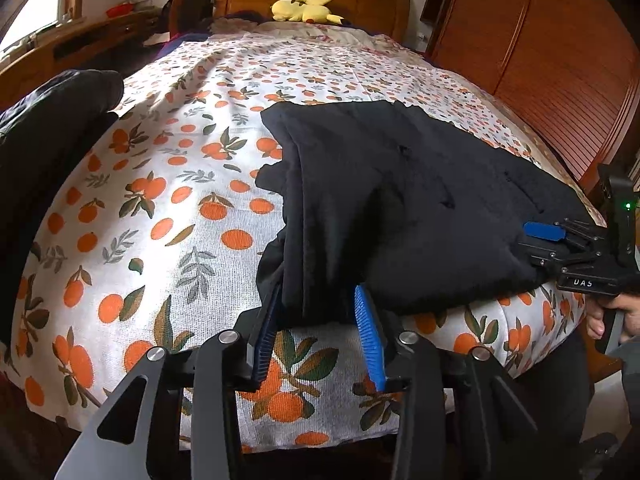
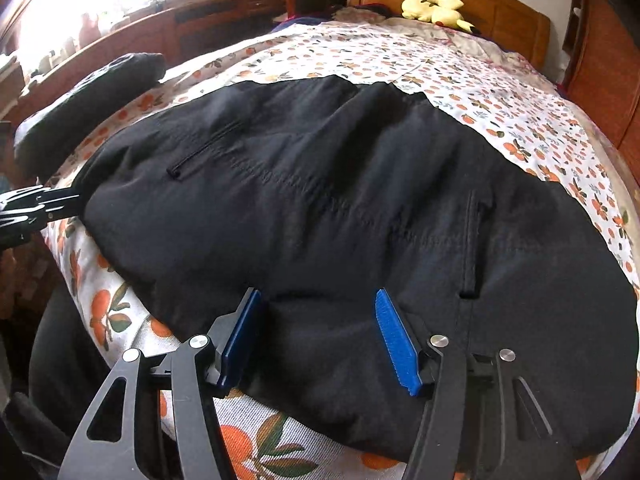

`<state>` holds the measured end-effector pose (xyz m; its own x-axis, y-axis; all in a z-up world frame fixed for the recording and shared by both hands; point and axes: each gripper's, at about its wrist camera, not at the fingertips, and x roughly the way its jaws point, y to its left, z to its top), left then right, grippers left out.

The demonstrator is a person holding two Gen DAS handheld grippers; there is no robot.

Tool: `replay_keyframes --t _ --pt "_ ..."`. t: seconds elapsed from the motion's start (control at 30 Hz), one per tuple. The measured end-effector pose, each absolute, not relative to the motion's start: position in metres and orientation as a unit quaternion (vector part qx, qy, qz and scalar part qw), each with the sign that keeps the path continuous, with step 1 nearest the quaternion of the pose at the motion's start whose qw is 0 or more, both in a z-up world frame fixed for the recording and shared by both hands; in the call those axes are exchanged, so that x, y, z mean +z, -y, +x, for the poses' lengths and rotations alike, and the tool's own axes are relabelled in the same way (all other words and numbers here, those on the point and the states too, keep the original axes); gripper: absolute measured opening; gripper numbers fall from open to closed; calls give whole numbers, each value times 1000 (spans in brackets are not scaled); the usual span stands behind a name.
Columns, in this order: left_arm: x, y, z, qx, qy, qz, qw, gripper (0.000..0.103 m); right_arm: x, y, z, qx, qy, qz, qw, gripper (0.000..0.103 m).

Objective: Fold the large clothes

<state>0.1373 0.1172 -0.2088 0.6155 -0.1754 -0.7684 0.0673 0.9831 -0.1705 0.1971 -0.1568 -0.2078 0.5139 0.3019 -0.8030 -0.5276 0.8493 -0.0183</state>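
Two sets of tongs at the near hem of a large black padded jacket (image 2: 340, 200), lying flat across the middle of the bed with the orange-fruit print cover (image 1: 168, 208). Already folded at least once, judging by stacked layers at the left edge in the left wrist view. Left tongs (image 1: 320, 332) part spread, astride that layered corner, pads not clearly pressing. Right tongs (image 2: 320, 340) spread wider over the hem, lower centre of the frame, cloth between but not pinched. Second dark garment (image 1: 60, 120) bundled at upper left. Likely left: another fold and stacking.
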Motion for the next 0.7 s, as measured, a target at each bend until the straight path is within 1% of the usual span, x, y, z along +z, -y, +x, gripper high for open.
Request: replay_keyframes --t 0.03,0.07,0.1,0.17,0.3,0.37,0.4,0.43,0.7 --pt "-209 -117 137 -68 -434 -61 896 36 -208 157 196 241 -428 -133 861 57" --pt "-208 -116 138 -66 -434 -61 896 26 -208 157 196 241 -427 -133 862 57" --pt "-205 -115 137 -65 -432 -62 897 11 -209 158 196 241 -426 -131 862 57" --pt "-197 -109 137 -61 -426 -48 901 8 -209 159 195 242 -424 -126 864 57" --pt "-157 -92 136 -67 -383 -32 921 6 -208 165 193 244 -415 -115 869 57" --pt "-135 -79 138 -78 -362 -30 928 5 -205 170 191 243 -414 -105 871 60" --pt "-127 -75 140 -82 -355 -31 931 5 -201 173 189 241 -410 -102 874 66" --pt "-116 -68 143 -90 -346 -32 933 4 -198 177 186 240 -405 -99 876 66" --pt "-63 11 166 -156 -306 -13 939 3 -165 237 171 214 -372 -68 901 66"
